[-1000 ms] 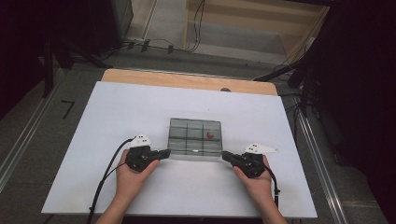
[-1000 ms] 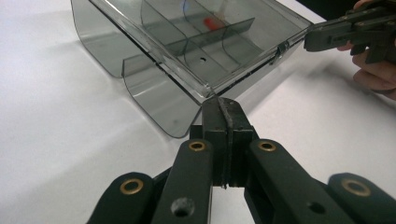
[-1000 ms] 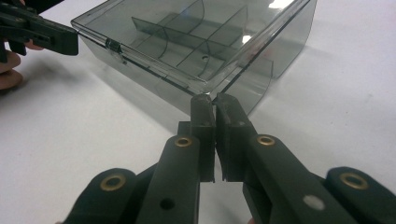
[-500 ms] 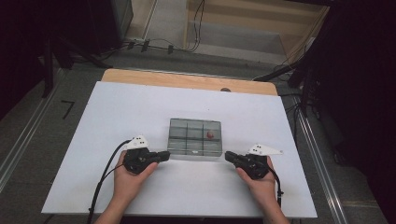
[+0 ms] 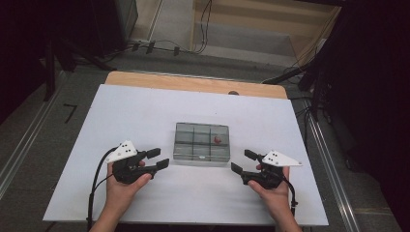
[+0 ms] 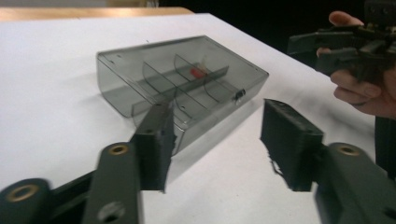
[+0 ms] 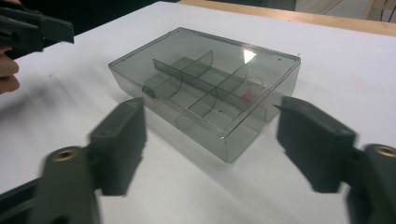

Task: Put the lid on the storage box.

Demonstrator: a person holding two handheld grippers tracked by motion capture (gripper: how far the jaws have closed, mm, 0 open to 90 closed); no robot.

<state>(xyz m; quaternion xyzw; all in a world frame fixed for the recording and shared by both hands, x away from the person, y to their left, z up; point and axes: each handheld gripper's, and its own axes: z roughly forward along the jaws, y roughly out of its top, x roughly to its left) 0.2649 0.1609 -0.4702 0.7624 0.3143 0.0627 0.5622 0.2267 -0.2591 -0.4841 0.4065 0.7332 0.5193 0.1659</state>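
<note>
Left gripper [image 5: 155, 160] sits at 8 o'clock of the compartment box [image 5: 201, 142], near but clear of it; jaws apart, holding nothing; it rests low over the white counter [image 5: 145, 111]. The box lies mid-counter, smoky clear plastic, lid shut flat, latch tab [image 7: 149, 90] on the near long wall; a small red piece [image 5: 217, 140] sits in a far-right compartment. Right gripper [image 5: 243, 161] stands at 4 o'clock of the box, likewise near and apart from it; jaws spread, empty.

Judgement: the step in hand appears to be closing in on the box from both ends. To do it well, bring both grippers in level and together, seat the jaws squarely on the short walls, avoid the latch, and keep the box flat so the red piece stays in its cell.
</note>
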